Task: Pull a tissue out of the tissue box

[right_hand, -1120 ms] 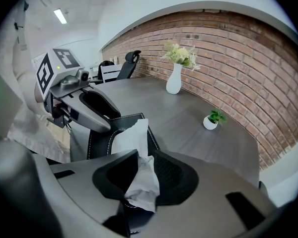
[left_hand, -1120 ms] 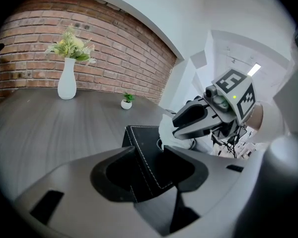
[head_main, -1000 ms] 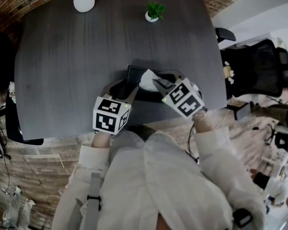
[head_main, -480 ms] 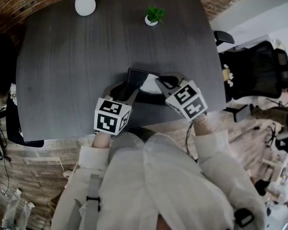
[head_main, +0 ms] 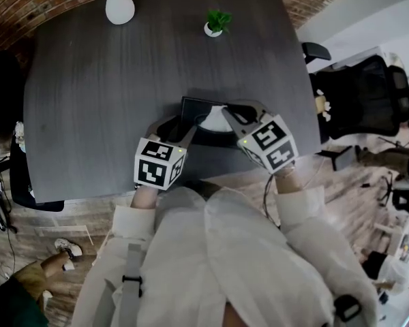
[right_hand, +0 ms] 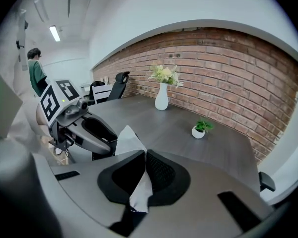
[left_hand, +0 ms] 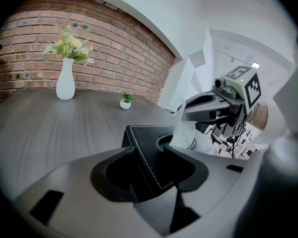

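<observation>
A black tissue box [head_main: 194, 107] sits near the table's front edge, with a white tissue [head_main: 213, 119] standing out of its round opening. My left gripper [head_main: 179, 129] is shut on the box's near corner [left_hand: 148, 138], which fills the gap between its jaws. My right gripper [head_main: 226, 112] comes in from the right and is shut on the tissue [right_hand: 128, 140]. The sheet runs up between its pads and pokes out past the tips. In the left gripper view the tissue [left_hand: 184, 132] stretches from the box up to the right gripper [left_hand: 187, 113].
A white vase with flowers [head_main: 119, 5] and a small potted plant [head_main: 215, 22] stand at the far side of the dark table [head_main: 109, 94]. Black office chairs [head_main: 365, 94] are on the right. A person's leg and shoe [head_main: 58, 251] show at the lower left.
My right gripper's jaws have shut on the tissue and lifted a little with it. The left gripper has stayed on the box. A person's leg has come into view at the lower left.
</observation>
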`<state>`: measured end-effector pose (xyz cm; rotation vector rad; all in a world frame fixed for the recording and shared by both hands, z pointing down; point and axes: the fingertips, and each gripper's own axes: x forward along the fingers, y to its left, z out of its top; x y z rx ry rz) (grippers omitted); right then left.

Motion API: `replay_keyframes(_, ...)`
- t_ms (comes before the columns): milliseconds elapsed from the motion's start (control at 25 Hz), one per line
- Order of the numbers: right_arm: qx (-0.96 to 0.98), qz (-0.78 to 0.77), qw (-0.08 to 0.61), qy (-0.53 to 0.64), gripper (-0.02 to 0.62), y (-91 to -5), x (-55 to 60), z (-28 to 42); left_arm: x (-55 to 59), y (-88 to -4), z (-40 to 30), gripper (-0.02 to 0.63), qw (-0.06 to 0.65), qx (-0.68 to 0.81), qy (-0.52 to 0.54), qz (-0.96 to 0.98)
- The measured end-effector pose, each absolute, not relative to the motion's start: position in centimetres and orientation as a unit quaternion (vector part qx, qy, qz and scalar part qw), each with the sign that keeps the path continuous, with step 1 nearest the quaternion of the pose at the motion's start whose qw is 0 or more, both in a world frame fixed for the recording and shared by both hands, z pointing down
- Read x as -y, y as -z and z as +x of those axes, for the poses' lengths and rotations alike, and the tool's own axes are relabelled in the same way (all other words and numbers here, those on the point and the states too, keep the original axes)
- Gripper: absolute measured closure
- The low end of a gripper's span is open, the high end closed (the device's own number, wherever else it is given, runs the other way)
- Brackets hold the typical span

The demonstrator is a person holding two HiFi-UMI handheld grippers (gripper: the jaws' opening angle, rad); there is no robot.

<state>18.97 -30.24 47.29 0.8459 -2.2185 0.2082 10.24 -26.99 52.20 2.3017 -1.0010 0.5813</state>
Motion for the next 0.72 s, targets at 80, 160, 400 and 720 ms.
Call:
replay_keyframes(80,0.863,0.335,0.37,-0.083,0.581,-47.1,30.3,19.3,27.0,-52.2,10.3,0.437,0.278,0.372,-0.217,0.858)
replay_keyframes(160,0.861,0.34,0.367,-0.087,0.581,-46.9,30.4,19.4,27.1,-52.2,10.4,0.436,0.277,0.372,-0.218,0.859)
replay_keyframes(400,0.865,0.351,0.345,-0.095,0.581,-46.3,30.9,19.4,27.0,-52.2,10.5,0.437,0.275,0.368,-0.222,0.86)
replay_keyframes(720,0.87,0.376,0.303,-0.101,0.583,-43.9,32.6,19.6,27.1,-52.2,10.4,0.436,0.273,0.366,-0.226,0.861)
